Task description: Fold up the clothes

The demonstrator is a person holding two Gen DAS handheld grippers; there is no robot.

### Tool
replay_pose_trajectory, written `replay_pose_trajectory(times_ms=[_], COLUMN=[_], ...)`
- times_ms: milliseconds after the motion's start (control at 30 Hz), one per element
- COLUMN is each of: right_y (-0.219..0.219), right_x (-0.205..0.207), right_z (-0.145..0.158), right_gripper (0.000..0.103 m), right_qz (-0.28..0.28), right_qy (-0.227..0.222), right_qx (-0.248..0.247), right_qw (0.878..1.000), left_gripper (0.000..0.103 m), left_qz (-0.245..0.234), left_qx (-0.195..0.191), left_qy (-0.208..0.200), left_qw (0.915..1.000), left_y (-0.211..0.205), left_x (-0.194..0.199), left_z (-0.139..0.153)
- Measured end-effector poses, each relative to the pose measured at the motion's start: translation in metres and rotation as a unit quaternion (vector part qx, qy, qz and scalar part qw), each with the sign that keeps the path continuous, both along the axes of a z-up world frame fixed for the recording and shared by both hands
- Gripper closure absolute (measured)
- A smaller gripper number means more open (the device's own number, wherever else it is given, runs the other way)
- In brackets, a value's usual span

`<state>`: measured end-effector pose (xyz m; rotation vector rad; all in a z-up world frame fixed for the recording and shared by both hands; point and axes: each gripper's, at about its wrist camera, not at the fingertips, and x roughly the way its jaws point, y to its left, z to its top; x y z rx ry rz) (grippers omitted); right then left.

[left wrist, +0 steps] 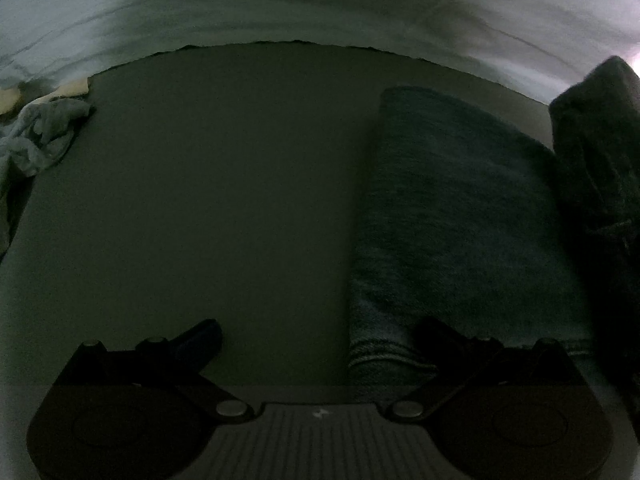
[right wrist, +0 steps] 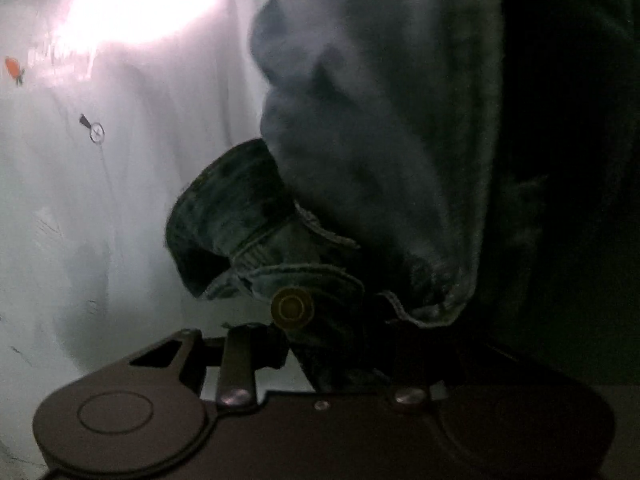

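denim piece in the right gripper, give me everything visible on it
The denim garment is dark blue-grey, faded, with stitched hems and a brass-coloured metal button on a band just ahead of the right gripper, whose jaws are closed on it. It hangs bunched and folded over itself, filling the right of the view, against a pale wall.

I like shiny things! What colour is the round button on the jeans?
The button is brassy yellow-gold, on dark blue denim jeans. The right wrist view shows it best.

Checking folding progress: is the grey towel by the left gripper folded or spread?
Folded. The towel lies as a narrow strip with a rounded fold along its left side and stacked edges near the camera.
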<state>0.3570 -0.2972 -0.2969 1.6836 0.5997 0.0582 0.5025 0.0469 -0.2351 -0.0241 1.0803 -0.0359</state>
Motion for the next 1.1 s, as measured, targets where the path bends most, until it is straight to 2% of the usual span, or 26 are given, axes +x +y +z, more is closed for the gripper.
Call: replay_pose_trajectory(times_ms=[133, 200, 333, 433, 500, 600, 667, 767, 867, 933, 967, 1033, 1100], right_y=[0.003, -0.007, 0.007, 0.025, 0.028, 0.043, 0.048, 0.038, 0.027, 0.026, 0.029, 0.039, 0.043], right_x=[0.000, 0.017, 0.018, 0.019, 0.021, 0.012, 0.011, 0.022, 0.024, 0.022, 0.024, 0.020, 0.016], right_z=[0.022, 0.035, 0.058, 0.066, 0.069, 0.075, 0.084, 0.090, 0.074, 0.061, 0.053, 0.046, 0.052], right_gripper=[0.063, 0.059, 0.039, 0.033, 0.031, 0.034, 0.051, 0.056, 0.058, 0.058, 0.066, 0.074, 0.072], right_qz=[0.019, 0.031, 0.060, 0.087, 0.117, 0.139, 0.134, 0.108, 0.088, 0.107, 0.127, 0.143, 0.150], right_qy=[0.005, 0.008, 0.008, -0.001, -0.016, -0.046, -0.065, -0.074, -0.041, 0.005, 0.024, 0.030, 0.026], right_qx=[-0.045, -0.081, -0.144, -0.156, -0.135, -0.110, -0.123, -0.140, -0.139, -0.157, -0.170, -0.203, -0.220], right_qw=[0.999, 0.996, 0.988, 0.984, 0.984, 0.983, 0.981, 0.981, 0.986, 0.982, 0.977, 0.968, 0.963], left_gripper=[0.000, 0.000, 0.000, 0.000, 0.000, 0.000, 0.000, 0.000, 0.000, 0.000, 0.000, 0.000, 0.000], left_qz=[-0.004, -0.012, -0.028, -0.039, -0.049, -0.051, -0.043, -0.045, -0.045, -0.045, -0.046, -0.048, -0.047], left_qx=[-0.002, -0.005, -0.014, -0.025, -0.036, -0.054, -0.063, -0.068, -0.068, -0.062, -0.058, -0.054, -0.056], left_qy=[-0.008, -0.003, 0.012, 0.018, 0.020, 0.022, 0.025, 0.022, 0.020, 0.021, 0.021, 0.021, 0.019], left_qw=[1.0000, 0.9999, 0.9994, 0.9988, 0.9980, 0.9970, 0.9967, 0.9964, 0.9965, 0.9968, 0.9970, 0.9972, 0.9971], left_y=[0.000, 0.001, 0.006, 0.010, 0.015, 0.023, 0.029, 0.036, 0.036, 0.034, 0.033, 0.033, 0.034], left_x=[-0.003, -0.001, 0.003, 0.004, 0.004, 0.001, -0.003, -0.009, -0.012, -0.011, -0.010, -0.008, -0.007], left_z=[-0.001, 0.000, 0.002, 0.003, 0.004, 0.006, 0.007, 0.008, 0.007, 0.006, 0.007, 0.008, 0.008])
